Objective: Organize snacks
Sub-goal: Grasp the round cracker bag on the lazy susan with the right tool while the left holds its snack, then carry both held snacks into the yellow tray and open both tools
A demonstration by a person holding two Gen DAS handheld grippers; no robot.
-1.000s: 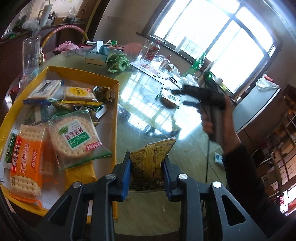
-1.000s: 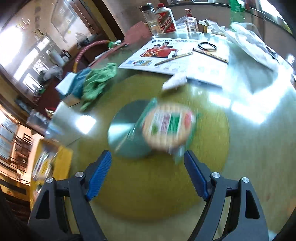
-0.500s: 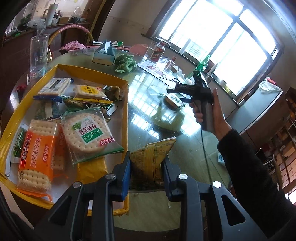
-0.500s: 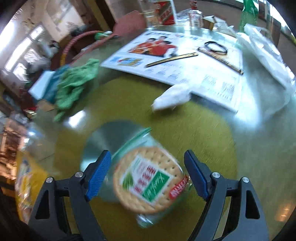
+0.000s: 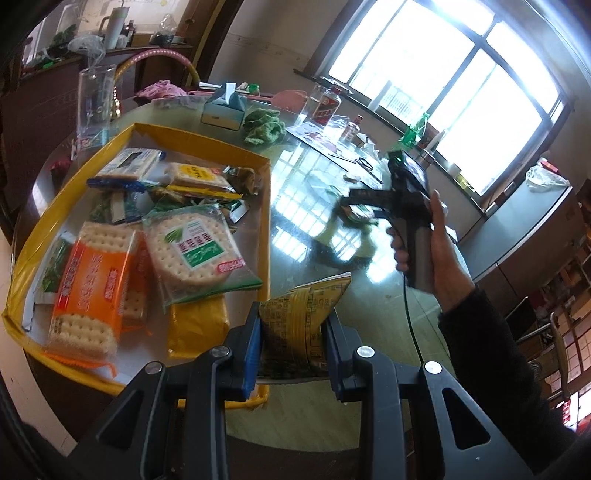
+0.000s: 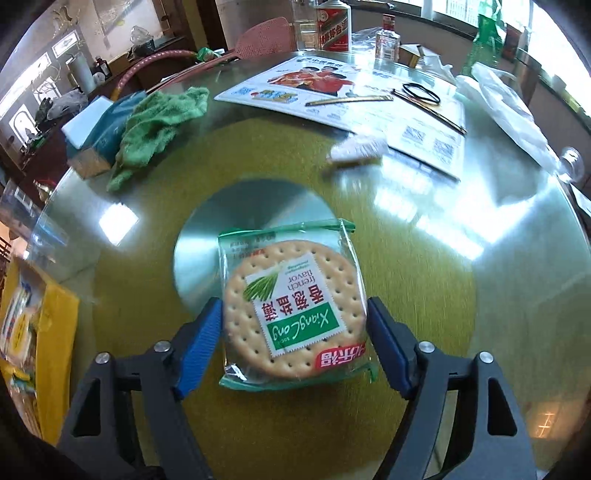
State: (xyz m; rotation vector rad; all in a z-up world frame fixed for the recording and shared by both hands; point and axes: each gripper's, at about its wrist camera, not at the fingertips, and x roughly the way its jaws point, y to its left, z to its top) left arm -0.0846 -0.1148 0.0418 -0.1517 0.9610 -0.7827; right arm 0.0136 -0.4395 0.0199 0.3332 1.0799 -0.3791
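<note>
My left gripper [image 5: 293, 343] is shut on a yellow printed snack packet [image 5: 301, 314], held above the near right corner of the yellow tray [image 5: 207, 146]. Several snacks lie in that tray, among them a round cracker packet [image 5: 195, 251] and an orange cracker pack [image 5: 92, 288]. In the right wrist view, a round green-labelled cracker packet [image 6: 291, 310] lies flat on the glass table [image 6: 424, 295]. My right gripper [image 6: 293, 332] straddles it. Its jaws are closing, with the blue pads just beside the packet's edges. The left wrist view shows a hand [image 5: 439, 251] holding that gripper.
A metal disc [image 6: 240, 214] sits under the glass behind the packet. Farther back lie a green cloth [image 6: 159, 122], a tissue box [image 6: 92, 129], a printed leaflet [image 6: 332, 96] and bottles [image 6: 332, 26]. The tray's corner [image 6: 55, 332] shows at the left.
The right gripper has come down over the round cracker packet, which now lies between its jaws. The left gripper keeps its hold on the yellow packet by the tray.
</note>
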